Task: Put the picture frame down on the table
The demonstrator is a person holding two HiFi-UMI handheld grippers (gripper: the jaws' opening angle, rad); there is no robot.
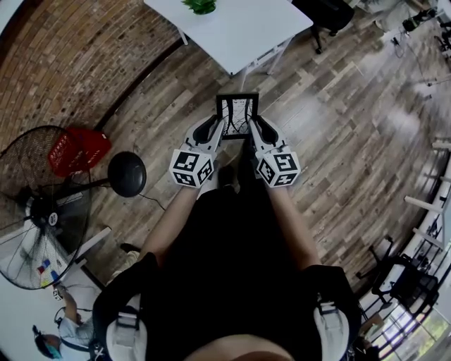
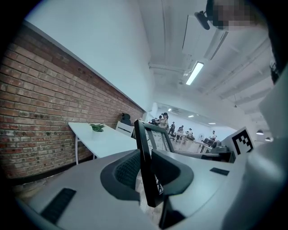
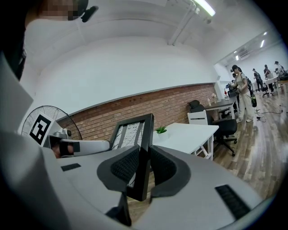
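Note:
A black picture frame (image 1: 237, 115) with a line drawing behind its glass is held in the air over the wooden floor, short of the white table (image 1: 232, 28). My left gripper (image 1: 220, 131) is shut on the frame's left bar (image 2: 146, 166). My right gripper (image 1: 251, 131) is shut on the right bar (image 3: 141, 157). In the left gripper view the white table (image 2: 101, 139) stands ahead along the brick wall. The right gripper view shows the same table (image 3: 186, 134) beyond the frame.
A small green plant (image 1: 200, 5) sits on the table's far part. A standing fan (image 1: 42, 204), a red basket (image 1: 76, 149) and a round black stool (image 1: 127, 173) stand at the left. Black chairs (image 3: 225, 126) and several people are further off in the room.

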